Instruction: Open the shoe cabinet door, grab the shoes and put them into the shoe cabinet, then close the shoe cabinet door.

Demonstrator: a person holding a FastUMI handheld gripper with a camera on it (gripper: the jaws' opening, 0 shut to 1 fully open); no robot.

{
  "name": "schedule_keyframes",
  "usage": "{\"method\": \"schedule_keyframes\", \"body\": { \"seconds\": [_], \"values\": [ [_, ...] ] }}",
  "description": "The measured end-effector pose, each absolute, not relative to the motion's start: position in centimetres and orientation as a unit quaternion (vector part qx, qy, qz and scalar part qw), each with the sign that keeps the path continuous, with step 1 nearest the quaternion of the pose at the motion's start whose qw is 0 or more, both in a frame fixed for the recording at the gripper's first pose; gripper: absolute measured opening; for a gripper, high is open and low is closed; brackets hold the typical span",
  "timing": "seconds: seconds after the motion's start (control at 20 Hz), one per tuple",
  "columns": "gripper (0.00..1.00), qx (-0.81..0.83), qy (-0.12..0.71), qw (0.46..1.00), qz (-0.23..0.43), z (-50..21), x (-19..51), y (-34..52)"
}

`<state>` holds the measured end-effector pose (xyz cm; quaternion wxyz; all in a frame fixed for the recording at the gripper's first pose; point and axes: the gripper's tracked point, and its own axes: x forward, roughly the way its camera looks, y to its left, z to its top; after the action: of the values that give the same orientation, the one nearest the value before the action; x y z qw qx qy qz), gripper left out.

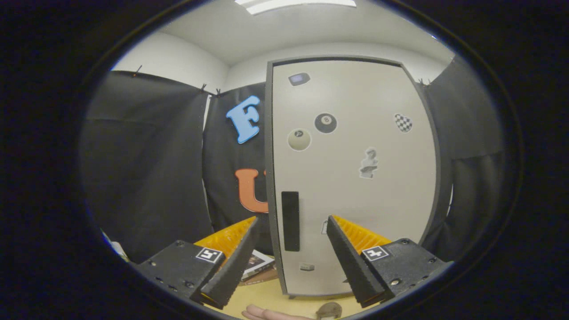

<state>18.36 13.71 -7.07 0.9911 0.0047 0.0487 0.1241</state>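
Fingers [249,246] spread wide on the gripper [291,222], holding nothing, aimed at the closed shoe cabinet door [355,178] just ahead. Its dark vertical handle [290,221] sits between the fingertips, near the door's left edge; stickers dot the panel. Cabinet stands on a wooden table [271,293], a hand [266,314] below the fingers.

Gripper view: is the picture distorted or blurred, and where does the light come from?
Gripper view: fisheye bends the cabinet door edges; focus is fairly sharp; a ceiling lamp lights evenly, no glare; the open gripper frames the dark handle.
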Motion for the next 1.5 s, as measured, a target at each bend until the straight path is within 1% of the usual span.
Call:
{"method": "schedule_keyframes", "body": {
  "seconds": [0.15, 0.3, 0.35, 0.4, 0.45, 0.5, 0.6, 0.65, 0.7, 0.75, 0.85, 1.0, 1.1, 1.25, 1.5],
  "values": [
    [0.99, 0.001, 0.058, 0.990, 0.132, -8.3, 21.4, 15.1],
    [0.95, 0.000, 0.061, 0.993, 0.101, -9.1, 24.2, 14.6],
    [0.94, -0.009, 0.070, 0.992, 0.100, -9.7, 24.9, 14.7],
    [0.85, -0.014, 0.071, 0.992, 0.100, -9.9, 25.6, 14.9],
    [0.81, -0.020, 0.078, 0.992, 0.096, -10.5, 26.3, 14.9],
    [0.73, -0.021, 0.092, 0.991, 0.095, -11.3, 26.9, 15.0],
    [0.55, 0.001, 0.127, 0.988, 0.090, -13.3, 27.4, 14.6],
    [0.45, 0.014, 0.126, 0.988, 0.088, -13.3, 27.7, 14.7],
    [0.38, 0.017, 0.127, 0.988, 0.088, -13.4, 27.7, 14.5],
    [0.35, 0.012, 0.122, 0.989, 0.085, -13.3, 27.5, 14.3],
    [0.33, -0.009, 0.116, 0.990, 0.085, -13.3, 27.0, 14.3],
    [0.33, -0.031, 0.104, 0.990, 0.093, -12.9, 25.4, 14.2],
    [0.33, -0.042, 0.112, 0.988, 0.100, -13.2, 24.8, 13.8],
    [0.33, -0.034, 0.127, 0.984, 0.123, -12.9, 22.8, 13.5],
    [0.31, -0.012, 0.113, 0.982, 0.149, -12.2, 19.1, 12.5]
  ]
}}
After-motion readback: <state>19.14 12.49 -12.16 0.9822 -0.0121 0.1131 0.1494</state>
